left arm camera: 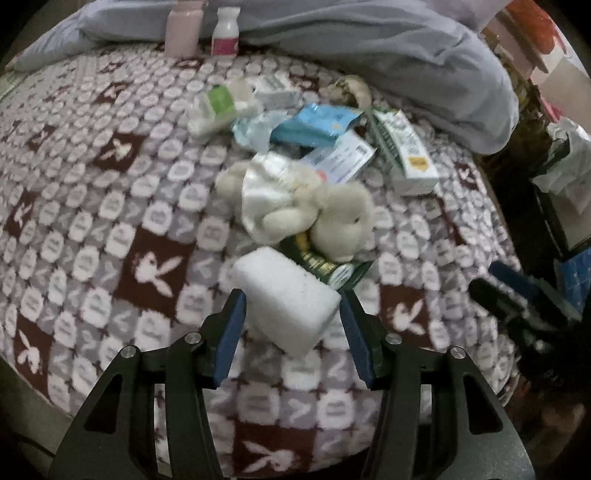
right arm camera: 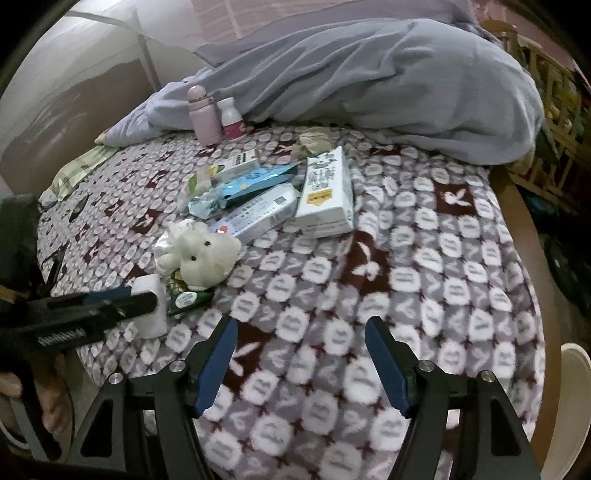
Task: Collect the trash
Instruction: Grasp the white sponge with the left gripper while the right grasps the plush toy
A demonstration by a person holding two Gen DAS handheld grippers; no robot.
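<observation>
My left gripper (left arm camera: 291, 295) is shut on a white foam block (left arm camera: 288, 306), its blue pads pressing both sides just above the patterned blanket (left arm camera: 110, 221). The right wrist view shows the same block (right arm camera: 151, 314) upright in the left gripper (right arm camera: 142, 297). Beyond it lies a litter pile: a green foil packet (left arm camera: 325, 266) under a cream plush toy (left arm camera: 332, 218), a blue packet (left arm camera: 314, 123), a flat white box (left arm camera: 343, 157) and a white-and-green carton (left arm camera: 406, 151). My right gripper (right arm camera: 301, 323) stands open over bare blanket with nothing between its fingers.
A pink bottle (left arm camera: 183, 29) and a small white bottle with a pink label (left arm camera: 226, 35) stand at the back against a rumpled grey duvet (left arm camera: 406, 55). The bed's wooden edge (right arm camera: 528, 236) runs down the right, with a white rounded object (right arm camera: 572, 387) below it.
</observation>
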